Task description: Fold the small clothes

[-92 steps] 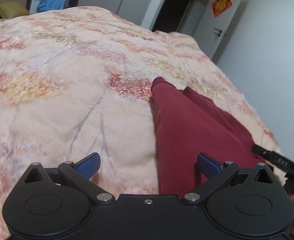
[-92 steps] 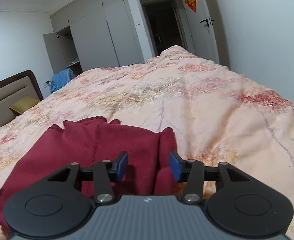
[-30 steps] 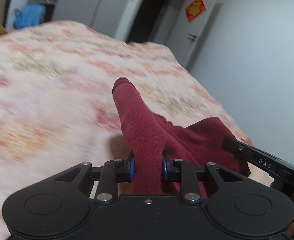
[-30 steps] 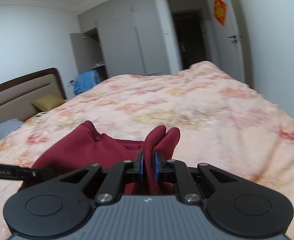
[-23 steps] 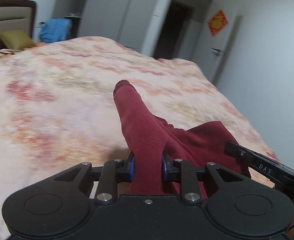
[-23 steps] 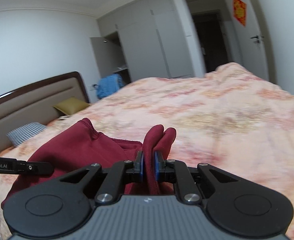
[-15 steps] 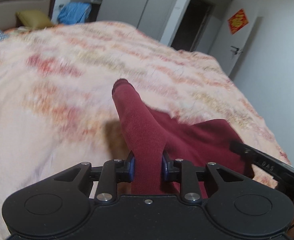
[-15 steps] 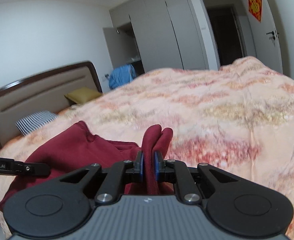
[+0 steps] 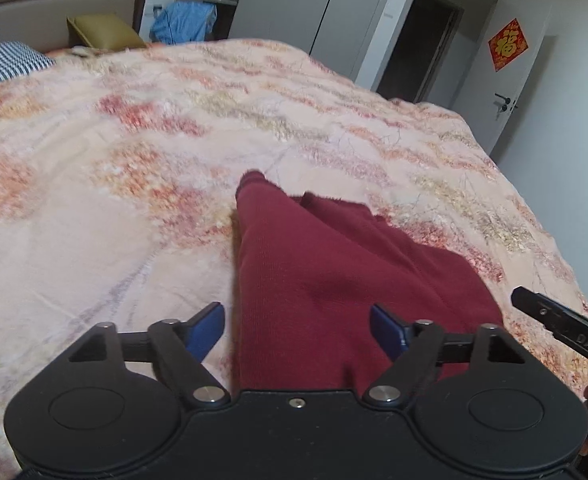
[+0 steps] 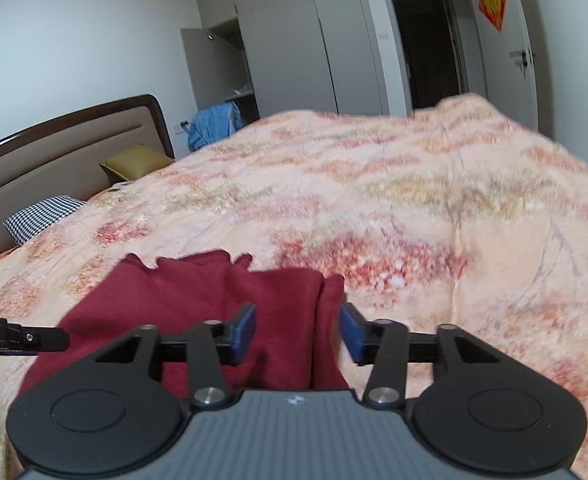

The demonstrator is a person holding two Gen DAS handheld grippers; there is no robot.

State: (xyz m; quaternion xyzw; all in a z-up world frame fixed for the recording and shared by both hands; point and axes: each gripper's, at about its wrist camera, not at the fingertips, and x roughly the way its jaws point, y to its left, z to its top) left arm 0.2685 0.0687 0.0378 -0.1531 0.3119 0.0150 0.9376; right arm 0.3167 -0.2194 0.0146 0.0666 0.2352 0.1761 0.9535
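Note:
A dark red garment (image 9: 334, 264) lies flat on the floral bedspread (image 9: 113, 208), near the bed's near corner. My left gripper (image 9: 298, 330) is open, its blue pads (image 9: 207, 326) spread over the garment's left edge. In the right wrist view the same garment (image 10: 213, 300) lies folded in layers, and my right gripper (image 10: 296, 332) is open with its pads (image 10: 352, 334) on either side of the garment's right edge. Neither gripper holds anything. Part of the other gripper's black body (image 9: 562, 330) shows at the right of the left wrist view.
The bed has a brown headboard (image 10: 53, 152), a yellow cushion (image 10: 133, 162) and a checked pillow (image 10: 41, 214) at its head. A blue cloth (image 10: 213, 124) hangs by grey wardrobes (image 10: 314, 40). A dark doorway (image 9: 414, 44) and a white door with a red decoration (image 9: 508, 44) stand beyond.
Both grippers were shut on lifted folds of the red garment; now both have opened and the garment lies flat on the bedspread.

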